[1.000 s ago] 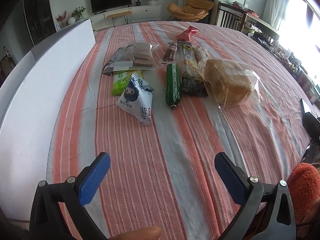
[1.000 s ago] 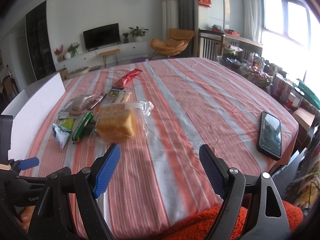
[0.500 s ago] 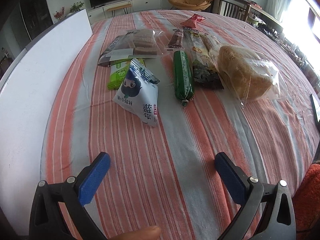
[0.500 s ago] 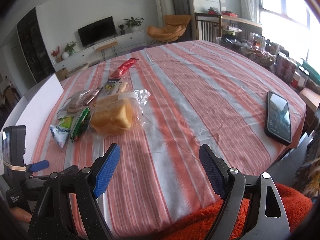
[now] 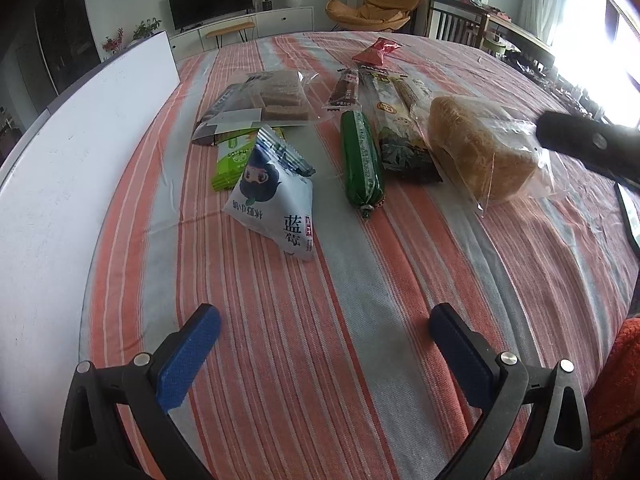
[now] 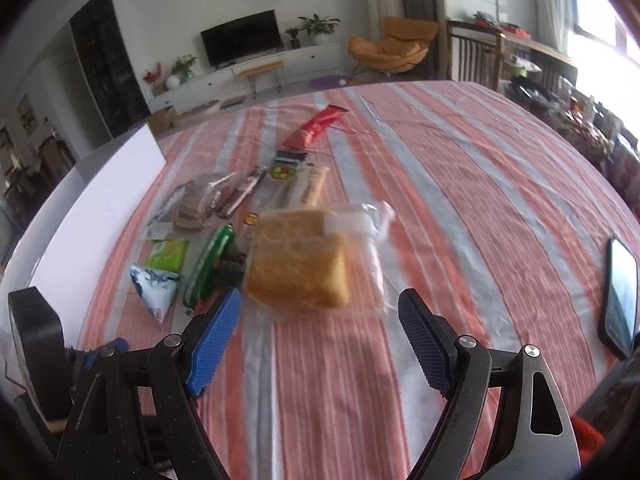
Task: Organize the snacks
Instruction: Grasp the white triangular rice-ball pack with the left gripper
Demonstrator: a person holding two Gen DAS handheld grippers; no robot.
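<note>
Several snacks lie on the striped tablecloth (image 5: 360, 320). A white triangular pouch (image 5: 276, 204) sits nearest my left gripper (image 5: 324, 340), which is open and empty above bare cloth. Beside the pouch are a green flat packet (image 5: 228, 160), a green sausage stick (image 5: 360, 158), a long dark packet (image 5: 396, 128), a clear bag of brown cakes (image 5: 272, 98), a small brown bar (image 5: 346, 88) and a red packet (image 5: 376, 51). A bagged bread loaf (image 6: 300, 260) lies just beyond my right gripper (image 6: 320, 328), which is open and empty.
A white board (image 5: 60, 168) runs along the table's left edge. A black phone (image 6: 620, 300) lies near the right edge. The right gripper's body (image 5: 588, 144) shows as a dark bar over the loaf (image 5: 480, 152). Living-room furniture stands beyond the table.
Both grippers have moved forward toward the snacks. The right gripper has dropped and closed in on the bread loaf and now enters the left wrist view. Both stay open.
</note>
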